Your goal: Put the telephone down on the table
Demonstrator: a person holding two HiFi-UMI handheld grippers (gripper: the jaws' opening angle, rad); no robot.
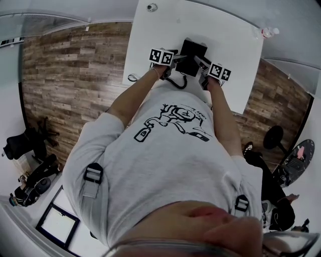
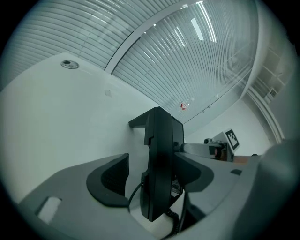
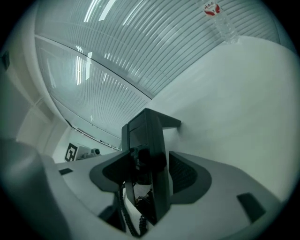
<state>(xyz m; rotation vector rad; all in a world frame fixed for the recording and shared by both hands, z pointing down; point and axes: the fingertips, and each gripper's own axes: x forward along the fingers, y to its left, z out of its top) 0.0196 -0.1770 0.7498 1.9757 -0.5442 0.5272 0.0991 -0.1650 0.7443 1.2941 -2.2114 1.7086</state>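
Observation:
The black telephone (image 1: 190,56) lies on the white table (image 1: 225,40) near its front edge, its coiled cord (image 1: 176,83) trailing off toward the person. My left gripper (image 1: 176,59) is at its left side and my right gripper (image 1: 199,62) at its right. In the left gripper view the telephone (image 2: 159,159) shows edge-on between the jaws of the left gripper (image 2: 152,176), with a gap at the left pad (image 2: 110,180). The right gripper view shows the telephone (image 3: 150,154) inside the right gripper (image 3: 145,176), a gap at the right pad (image 3: 185,176). Both are open.
A plastic bottle (image 1: 268,32) stands at the table's far right corner, and a small round fitting (image 1: 152,7) sits at the far left. Wood flooring surrounds the table. Window blinds (image 2: 187,56) run behind it.

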